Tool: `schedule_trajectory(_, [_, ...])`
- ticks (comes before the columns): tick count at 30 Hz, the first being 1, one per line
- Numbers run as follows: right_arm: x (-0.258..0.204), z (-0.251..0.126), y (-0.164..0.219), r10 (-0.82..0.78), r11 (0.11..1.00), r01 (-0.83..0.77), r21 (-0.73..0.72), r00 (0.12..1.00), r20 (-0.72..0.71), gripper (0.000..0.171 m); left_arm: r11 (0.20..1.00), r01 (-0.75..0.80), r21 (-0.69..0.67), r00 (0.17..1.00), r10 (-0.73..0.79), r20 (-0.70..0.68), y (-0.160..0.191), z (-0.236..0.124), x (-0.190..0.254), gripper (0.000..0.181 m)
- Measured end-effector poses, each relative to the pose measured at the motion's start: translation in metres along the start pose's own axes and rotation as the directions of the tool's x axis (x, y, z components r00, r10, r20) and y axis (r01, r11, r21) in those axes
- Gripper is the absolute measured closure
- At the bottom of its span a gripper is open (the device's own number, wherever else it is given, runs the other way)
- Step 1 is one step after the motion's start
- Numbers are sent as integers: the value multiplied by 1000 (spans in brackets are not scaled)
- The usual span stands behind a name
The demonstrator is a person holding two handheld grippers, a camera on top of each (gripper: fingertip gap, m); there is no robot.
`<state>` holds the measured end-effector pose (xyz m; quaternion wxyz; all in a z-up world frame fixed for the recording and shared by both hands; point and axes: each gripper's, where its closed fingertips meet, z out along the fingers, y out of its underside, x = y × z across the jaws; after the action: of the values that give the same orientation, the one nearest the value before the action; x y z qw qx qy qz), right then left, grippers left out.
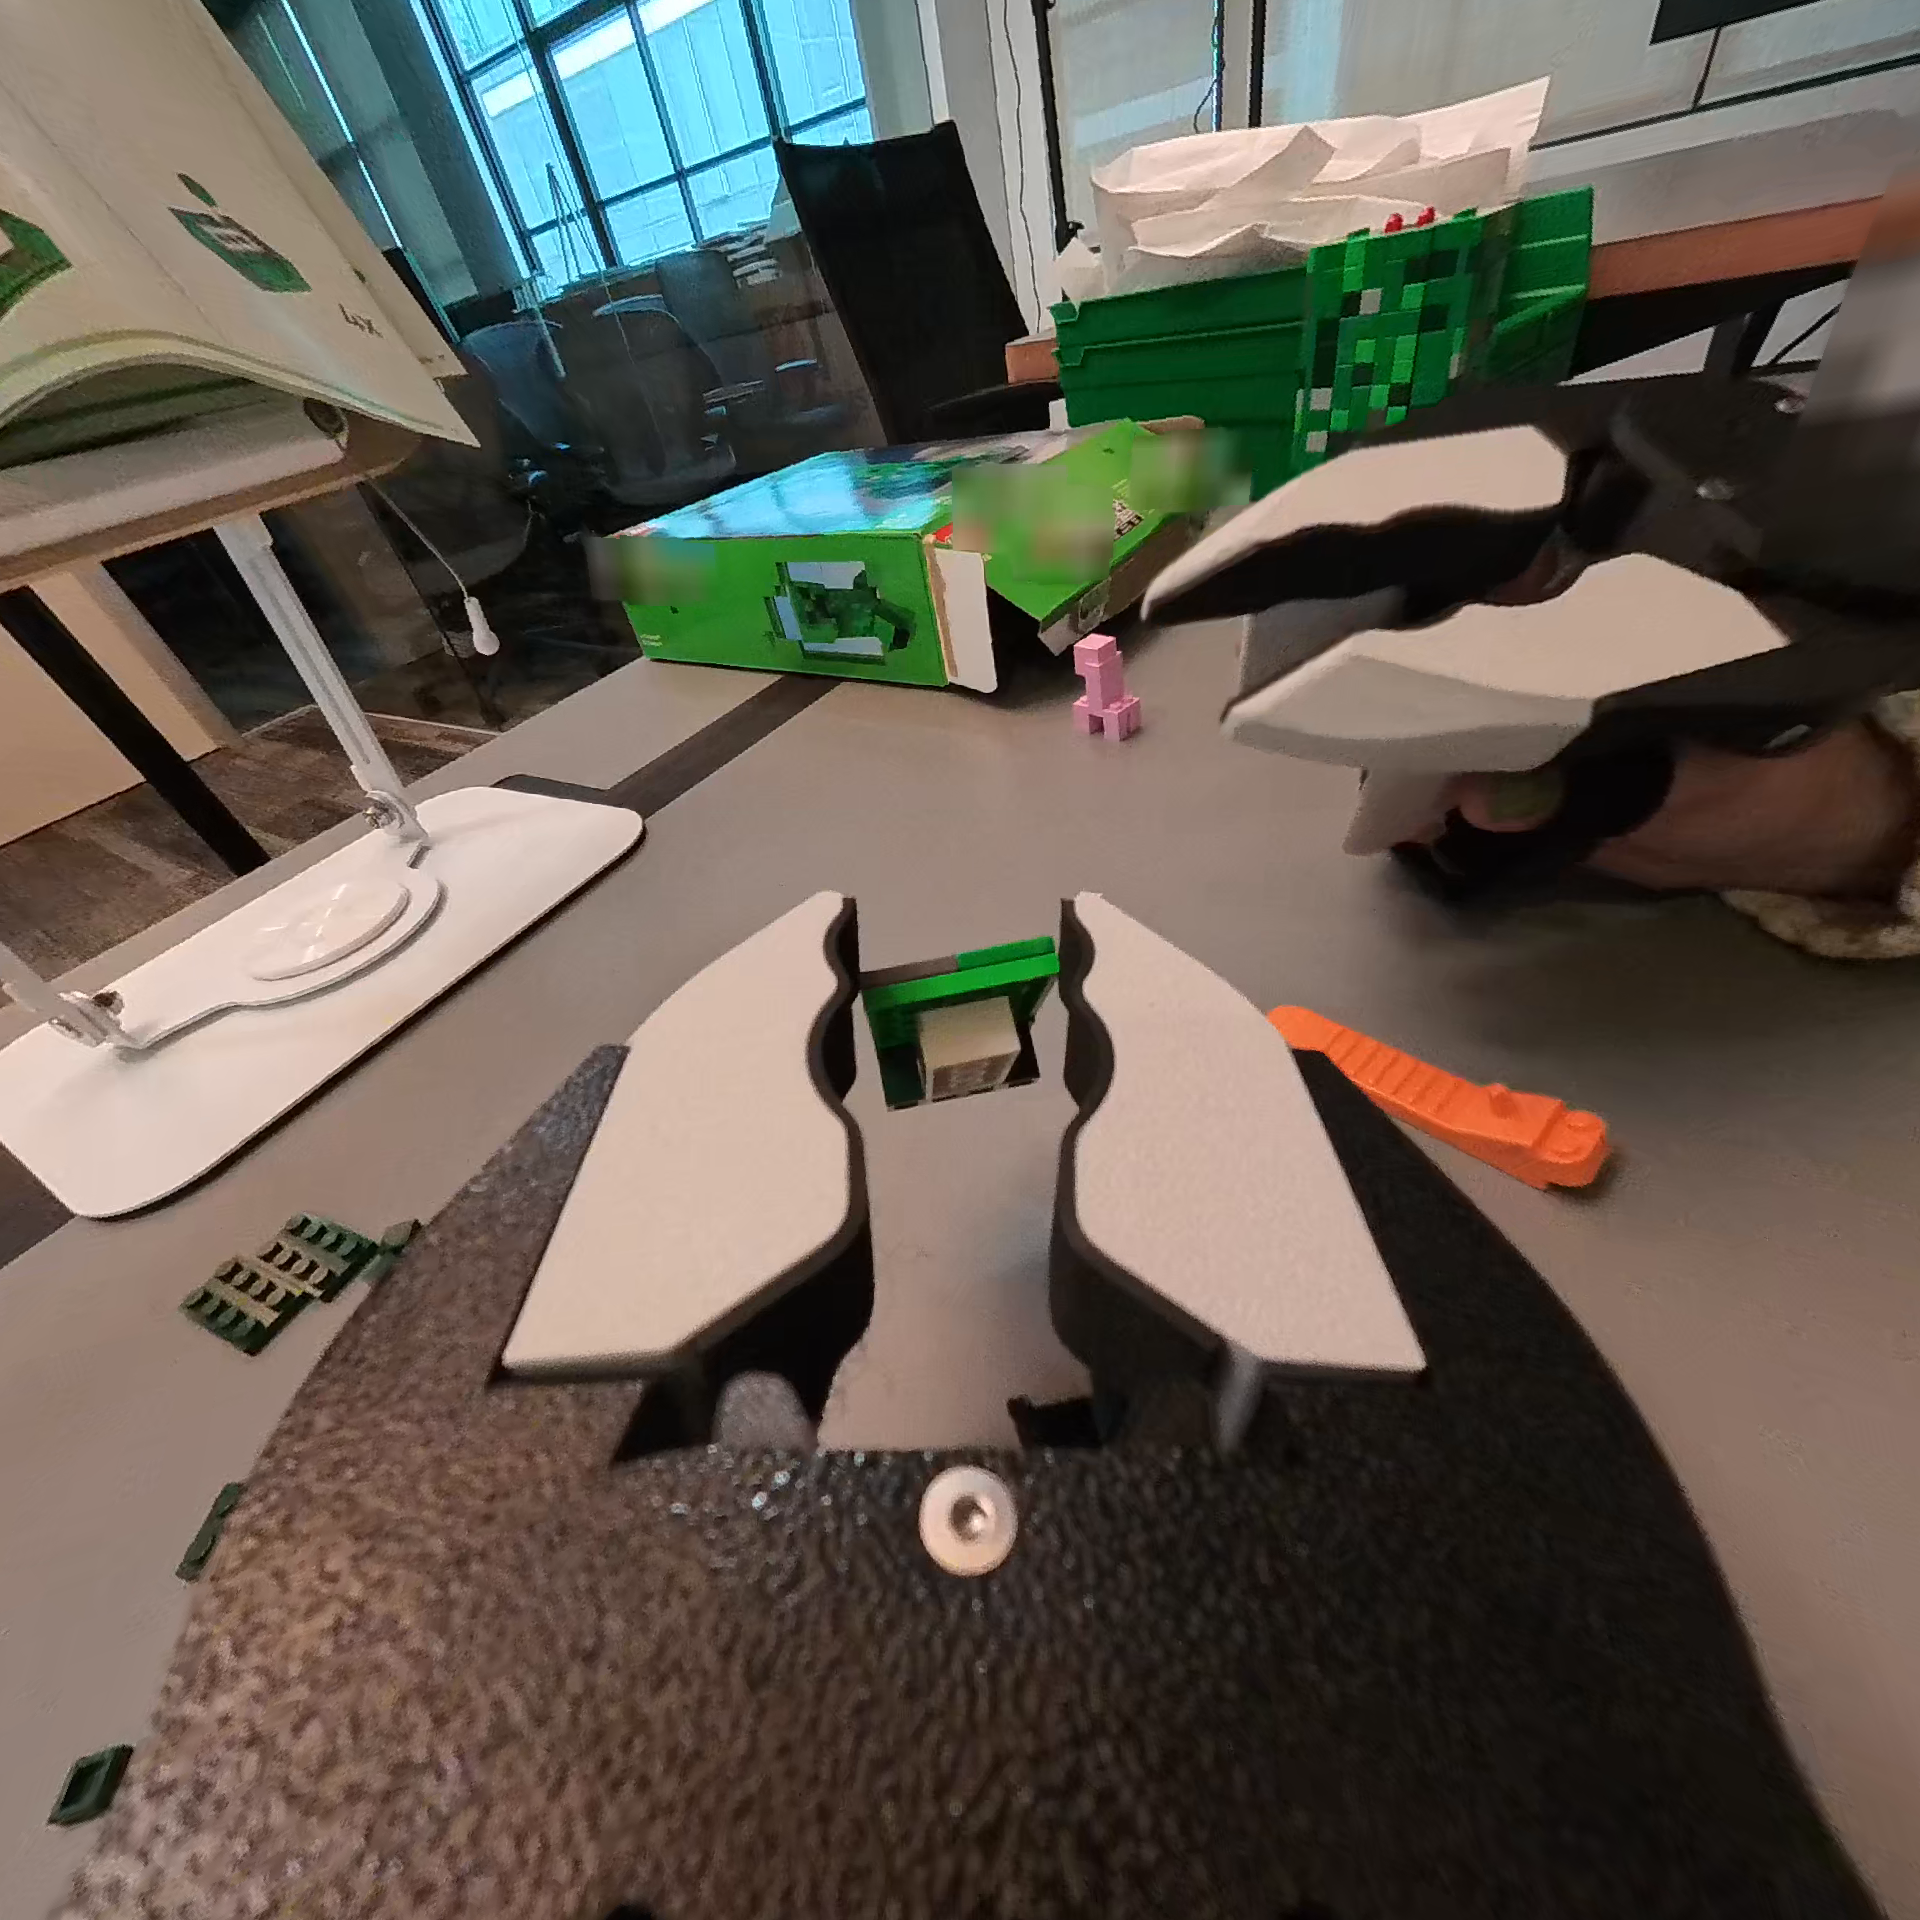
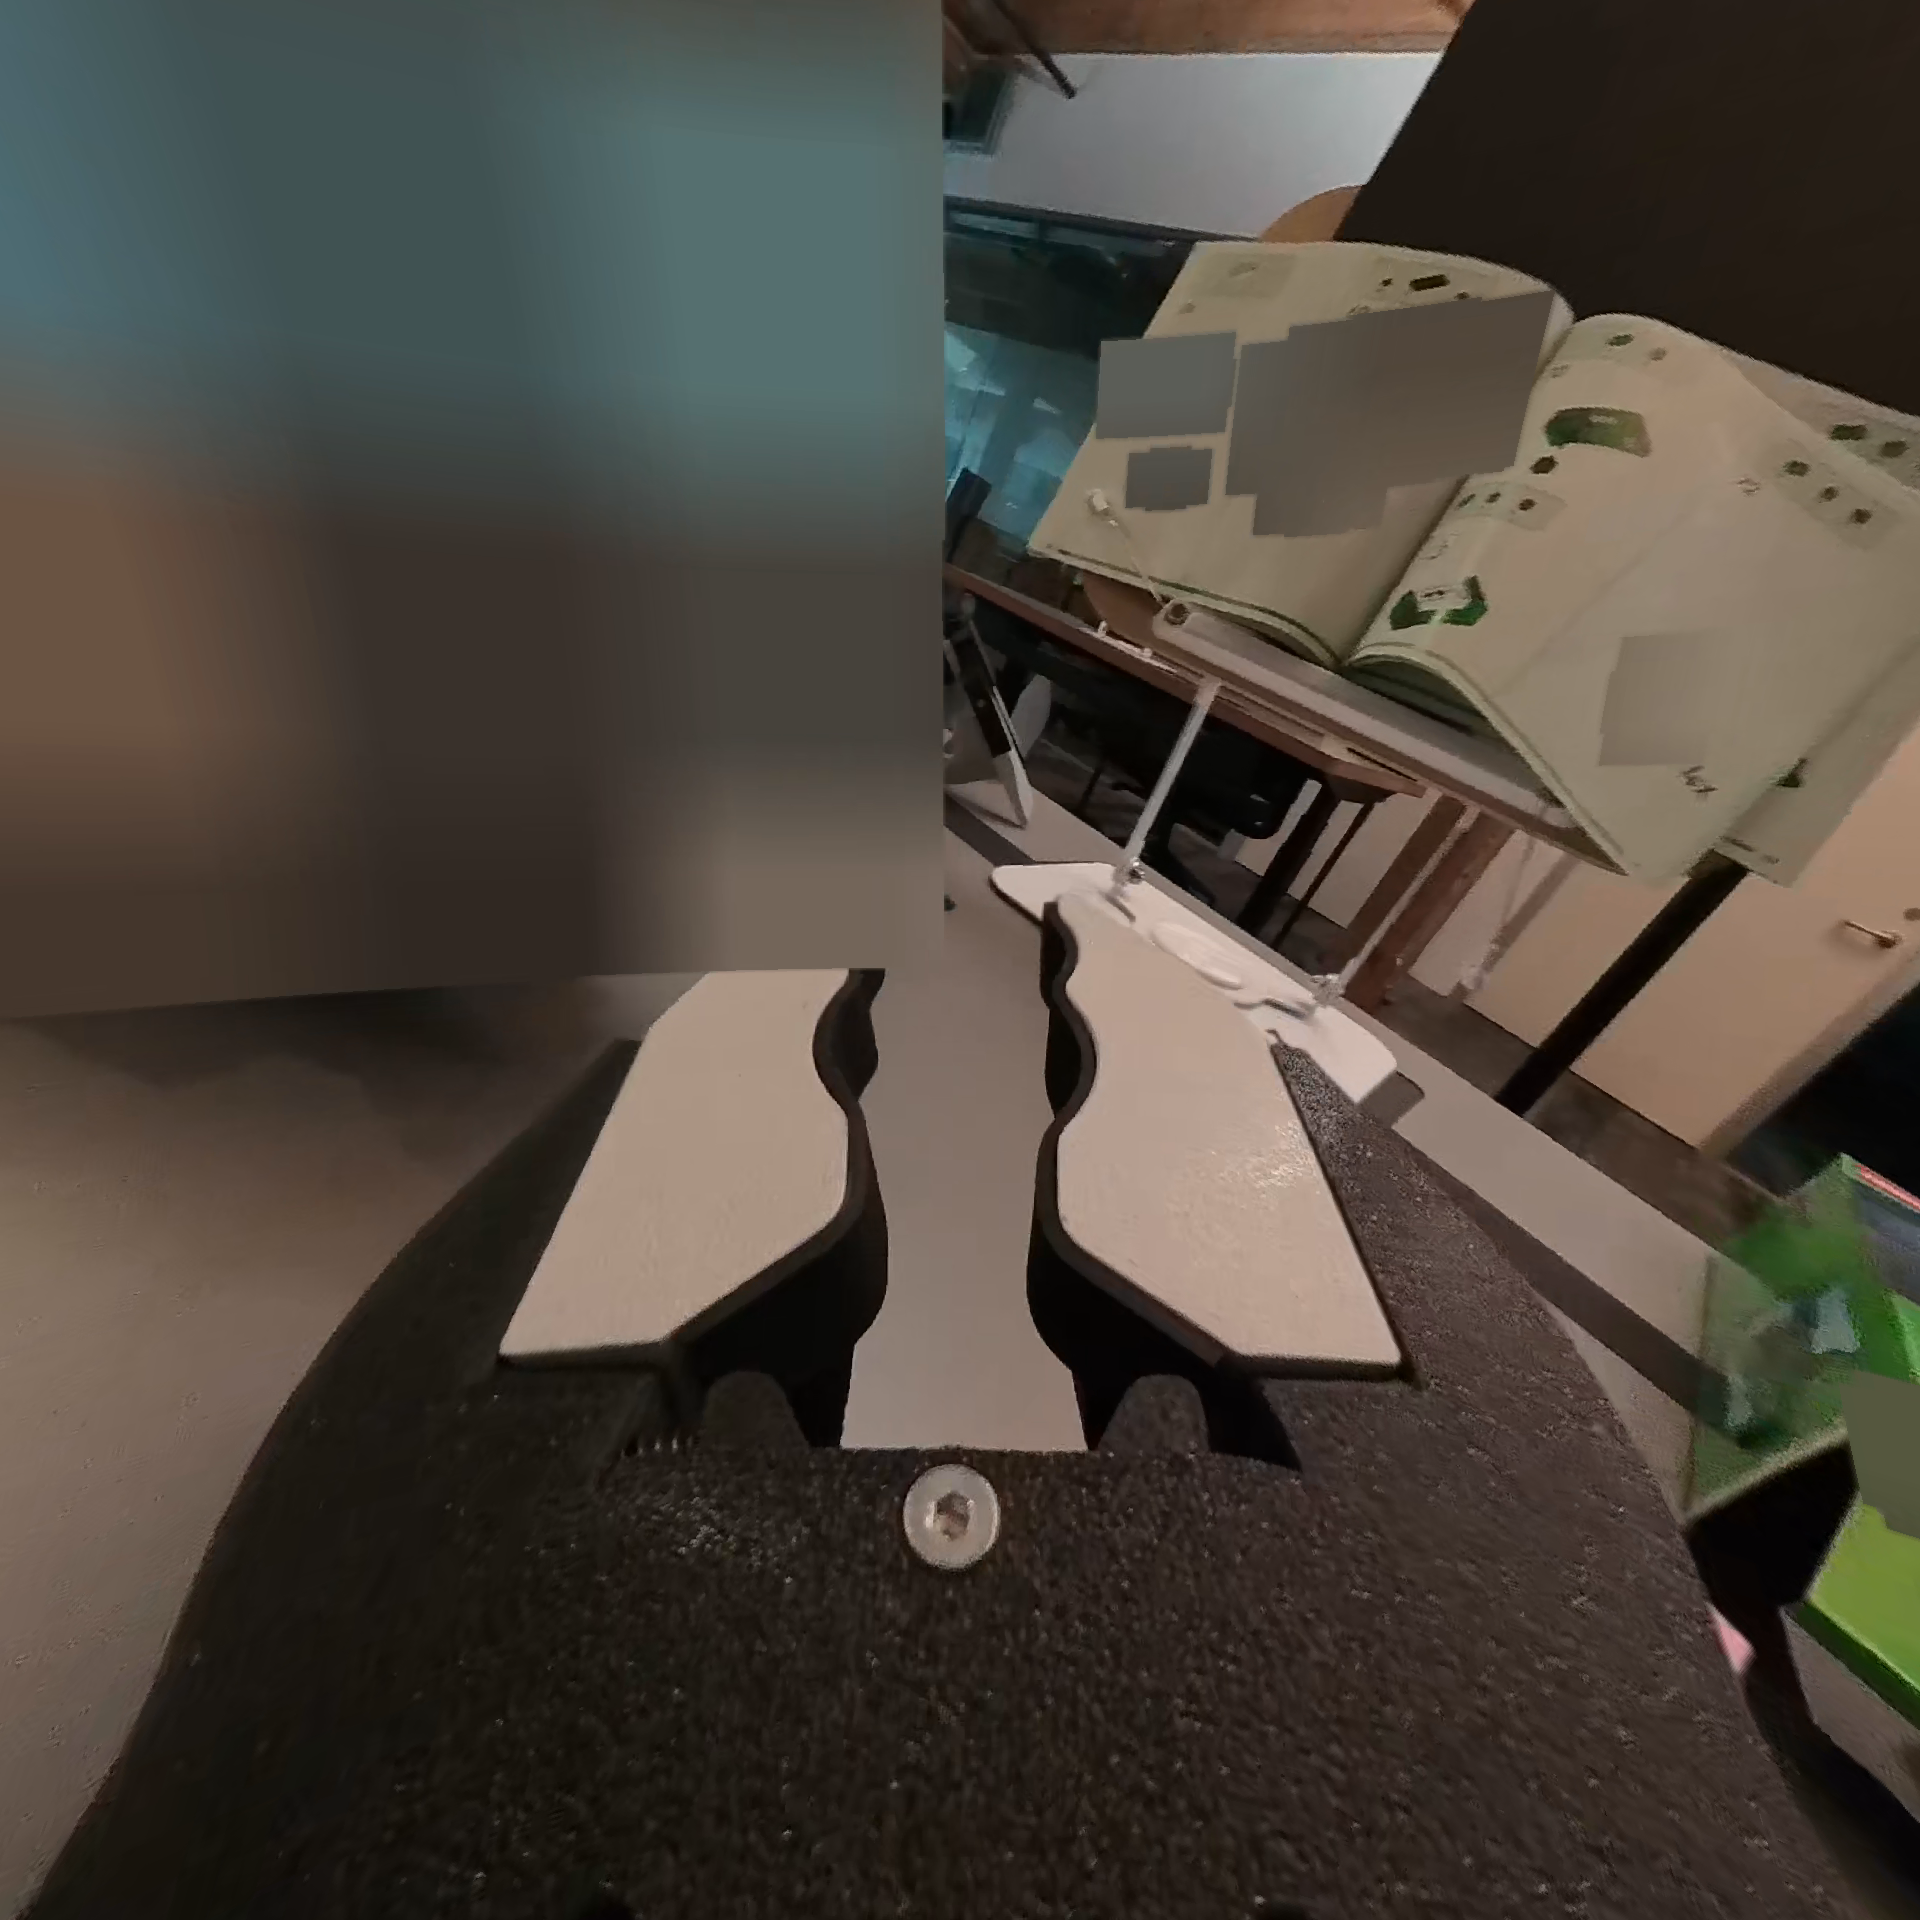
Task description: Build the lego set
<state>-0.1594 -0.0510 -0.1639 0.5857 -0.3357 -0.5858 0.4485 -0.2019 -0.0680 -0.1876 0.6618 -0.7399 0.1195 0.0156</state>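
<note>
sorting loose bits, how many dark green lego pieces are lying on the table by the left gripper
3 visible: a ridged cluster left of the left gripper, a small one at its edge, another lower left. The gripper body may hide more.

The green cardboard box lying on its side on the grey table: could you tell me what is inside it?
The green cardboard box has its end flap open, but its interior is hidden from both views.
</note>
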Motion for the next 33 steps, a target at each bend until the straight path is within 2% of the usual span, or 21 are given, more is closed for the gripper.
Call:
schedule_trajectory(1, [-3, 1, 1, -4, 1000, 4, -10, 1000, 15, 143, 1000, -1, 1, 1000, 1, -1, 0, 0, 0, 145])
schedule_trajectory(6, [-28, 7, 10, -45, 995, 57, -83, 990, 134, 145, 1000, 11, 18, 1000, -11, 4, -2, -1, -1, 145])
schedule_trajectory(10, [-38, 14, 14, -94, 986, 114, -118, 982, 163, 146, 995, 73, 67, 997, -75, 18, -7, -6, -10, 145])
schedule_trajectory(18, [-38, 20, 11, -127, 983, 140, -115, 985, 112, 145, 969, 186, 160, 982, -190, 6, -15, -15, -22, 145])
schedule_trajectory(33, [-43, 43, 10, -289, 953, 298, -63, 950, 117, 144, 970, 175, 169, 984, -179, 5, -16, -14, -21, 145])
